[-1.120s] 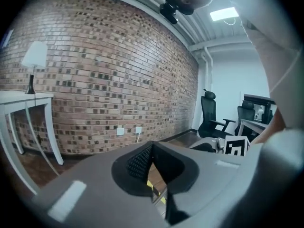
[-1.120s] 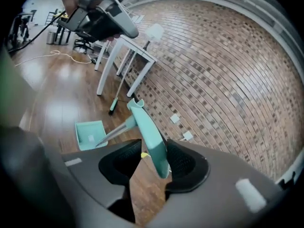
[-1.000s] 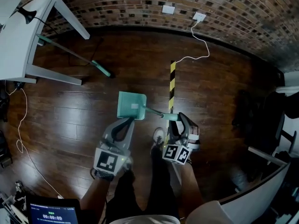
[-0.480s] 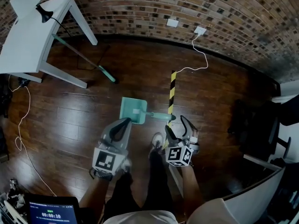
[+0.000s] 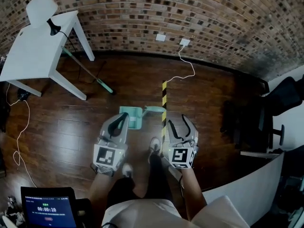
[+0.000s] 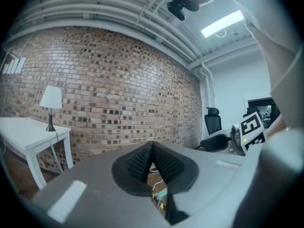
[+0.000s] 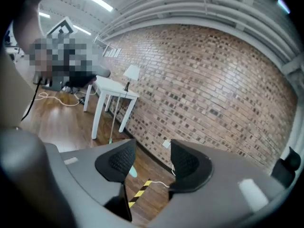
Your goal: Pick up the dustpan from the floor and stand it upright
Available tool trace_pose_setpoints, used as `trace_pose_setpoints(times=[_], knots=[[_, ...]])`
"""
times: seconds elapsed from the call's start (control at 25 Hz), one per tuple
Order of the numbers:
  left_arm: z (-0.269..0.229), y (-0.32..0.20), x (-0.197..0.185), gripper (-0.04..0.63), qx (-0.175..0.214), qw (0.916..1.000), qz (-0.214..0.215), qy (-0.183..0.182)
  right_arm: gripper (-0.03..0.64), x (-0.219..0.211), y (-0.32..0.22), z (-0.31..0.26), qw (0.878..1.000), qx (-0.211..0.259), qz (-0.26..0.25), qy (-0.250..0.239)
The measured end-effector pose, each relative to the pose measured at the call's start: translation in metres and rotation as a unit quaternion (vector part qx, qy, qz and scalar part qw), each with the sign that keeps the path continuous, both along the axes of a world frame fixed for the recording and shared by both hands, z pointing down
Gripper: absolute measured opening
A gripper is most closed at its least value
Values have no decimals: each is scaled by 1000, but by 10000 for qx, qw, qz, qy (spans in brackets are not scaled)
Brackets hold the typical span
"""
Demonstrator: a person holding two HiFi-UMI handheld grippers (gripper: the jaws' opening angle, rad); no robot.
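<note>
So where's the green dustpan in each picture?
Head view: dustpan in the middle, on the floor.
Left gripper view: a teal sliver, probably it, low at centre.
Right gripper view: a teal tip, probably it, low, left of centre.
Shared landmark: the white table, at the left in all three.

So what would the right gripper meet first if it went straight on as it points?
Likely the wooden floor near the striped tape, short of the brick wall; depth is unclear. The right gripper is empty, its jaws closing.
</note>
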State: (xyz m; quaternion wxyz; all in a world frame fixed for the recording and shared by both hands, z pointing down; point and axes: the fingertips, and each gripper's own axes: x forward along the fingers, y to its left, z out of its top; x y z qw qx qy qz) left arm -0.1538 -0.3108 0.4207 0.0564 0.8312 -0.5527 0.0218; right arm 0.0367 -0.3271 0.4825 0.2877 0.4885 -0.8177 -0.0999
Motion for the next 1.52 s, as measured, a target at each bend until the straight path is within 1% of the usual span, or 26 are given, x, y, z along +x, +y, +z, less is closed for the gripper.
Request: trace_pose_setpoints(times=[0.04,0.12,0.32,0.4,0.48,0.56,0.68,0.76,0.84,0.92,1.04,1.12,1.28,1.52], knots=[[-13,10,-1,0,131,9999,20,9,222,-1,12,-22,9997,122,93,-184],[-46,30,-1,0,319,9993,71,155,193,-6,37,-59,9975,284,256,-591],[-104,81,5,0,486,9975,333,388,184,-22,86,-113,9874,374,531,-1442],[-120,99,6,0,658,9964,418,347,176,-23,105,-129,9803,410,683,-1809],[-130,114,12,0,808,9949,511,309,168,-18,123,-137,9750,367,806,-2036],[-136,126,20,0,891,9939,575,304,160,-12,139,-142,9724,299,859,-2147],[-143,141,29,0,859,9940,600,314,141,-6,155,-156,9698,311,833,-2271],[-148,146,36,0,845,9943,597,262,103,3,160,-164,9693,333,850,-2281],[-153,149,43,0,865,9943,588,224,41,15,161,-171,9695,346,952,-2232],[-157,153,48,0,889,9942,561,210,12,28,163,-170,9696,318,1105,-2160],[-159,156,51,0,940,9942,489,207,12,40,164,-168,9698,305,1149,-2128],[-159,159,53,0,947,9942,470,205,12,43,167,-171,9690,348,1091,-2190],[-159,163,55,0,949,9942,466,203,12,50,171,-170,9652,281,1074,-2367],[-157,162,39,0,836,9952,445,248,12,34,178,-177,9690,347,763,-2325]])
